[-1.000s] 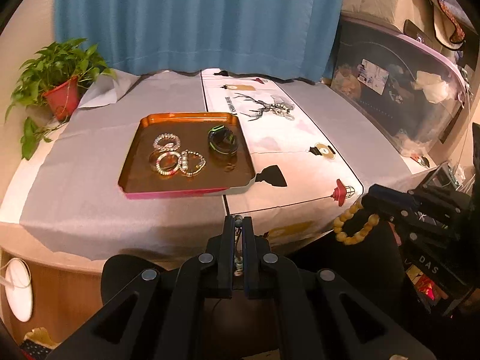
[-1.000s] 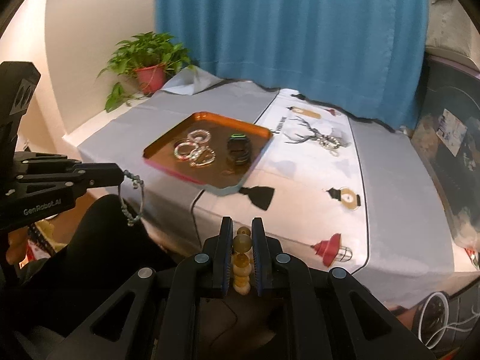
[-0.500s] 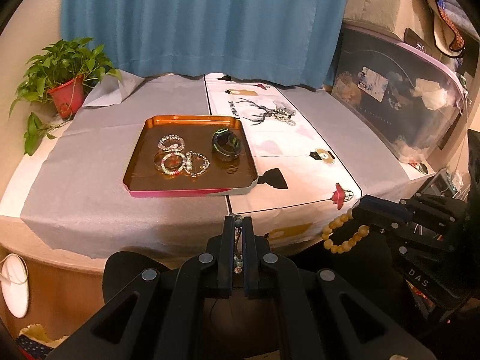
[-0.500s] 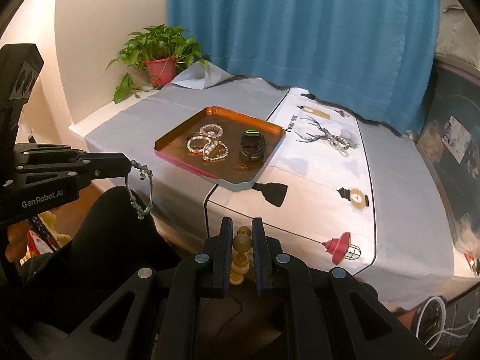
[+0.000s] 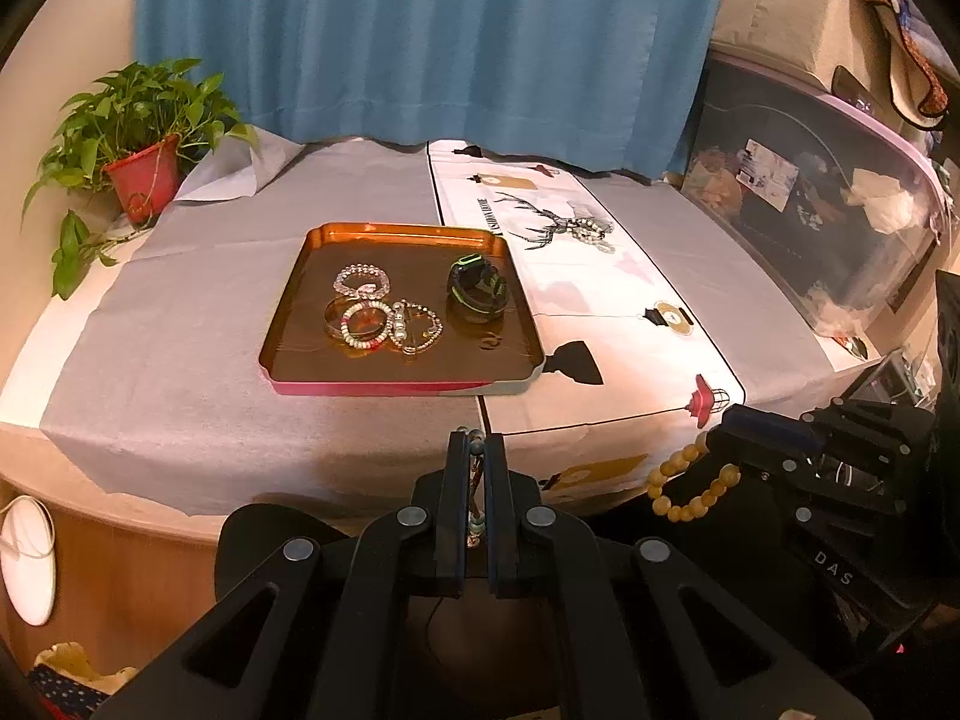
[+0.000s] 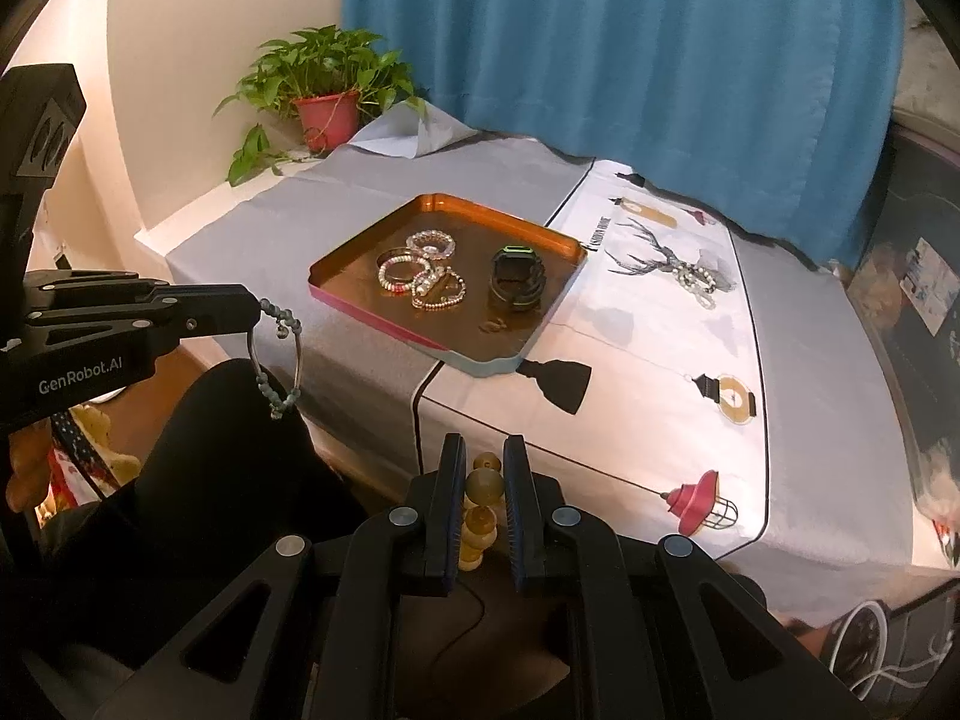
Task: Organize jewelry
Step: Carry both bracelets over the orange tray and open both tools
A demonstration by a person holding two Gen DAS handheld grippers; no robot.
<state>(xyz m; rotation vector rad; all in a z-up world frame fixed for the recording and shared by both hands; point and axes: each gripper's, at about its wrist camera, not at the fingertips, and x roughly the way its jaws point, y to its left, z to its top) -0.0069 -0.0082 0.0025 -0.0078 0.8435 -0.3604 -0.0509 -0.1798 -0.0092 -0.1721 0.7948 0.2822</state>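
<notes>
Over the last second you've carried both grippers closer to the table, so the orange tray point(image 5: 288, 324) looks larger. Your left gripper point(image 5: 477, 450) is clenched on the teal bead bracelet point(image 6: 279, 354); your right gripper point(image 6: 485, 468) grasps the wooden bead bracelet point(image 5: 690, 486). Both hang short of the tray, not yet delivered.

1. A wooden-fronted table point(image 5: 120, 546) carries a grey cloth point(image 5: 180, 330) and, on the right, a white printed runner point(image 5: 600, 300) with deer and lantern motifs.
2. An orange metal tray point(image 5: 288, 324) rests on both — straddling their seam.
3. A pale beaded piece point(image 5: 585, 232) lies on the deer print.
4. A red-potted green plant point(image 5: 141, 180) stands at the far left corner.
</notes>
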